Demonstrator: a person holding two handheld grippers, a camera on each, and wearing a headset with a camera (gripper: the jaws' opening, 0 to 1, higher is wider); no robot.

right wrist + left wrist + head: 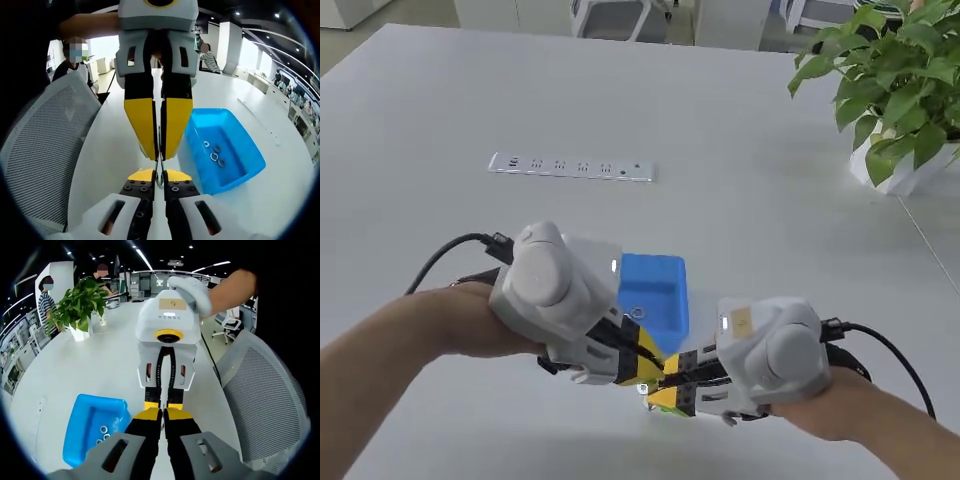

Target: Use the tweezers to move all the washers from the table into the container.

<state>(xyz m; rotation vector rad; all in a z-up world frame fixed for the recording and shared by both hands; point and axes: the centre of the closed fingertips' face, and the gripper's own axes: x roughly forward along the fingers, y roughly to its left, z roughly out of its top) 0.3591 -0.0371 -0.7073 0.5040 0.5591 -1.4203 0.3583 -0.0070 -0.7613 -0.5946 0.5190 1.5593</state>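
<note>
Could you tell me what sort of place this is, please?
Probably an open-plan office: a mesh office chair beside a large white table that carries a potted plant and a power strip.

I'm seeing a smooth matt white table (720, 130), container (239, 181) looking like glossy blue plastic, washers (214, 156) shining as bare metal, tweezers (159, 172) showing as thin bright metal, chair back (45, 150) showing grey mesh

Open-plan office, this one: big white table (740, 130), power strip (572, 167) mid-table, potted plant (895, 80) at its right edge (mesh chair (265, 390) alongside), strip lights (144, 259) overhead.
</note>
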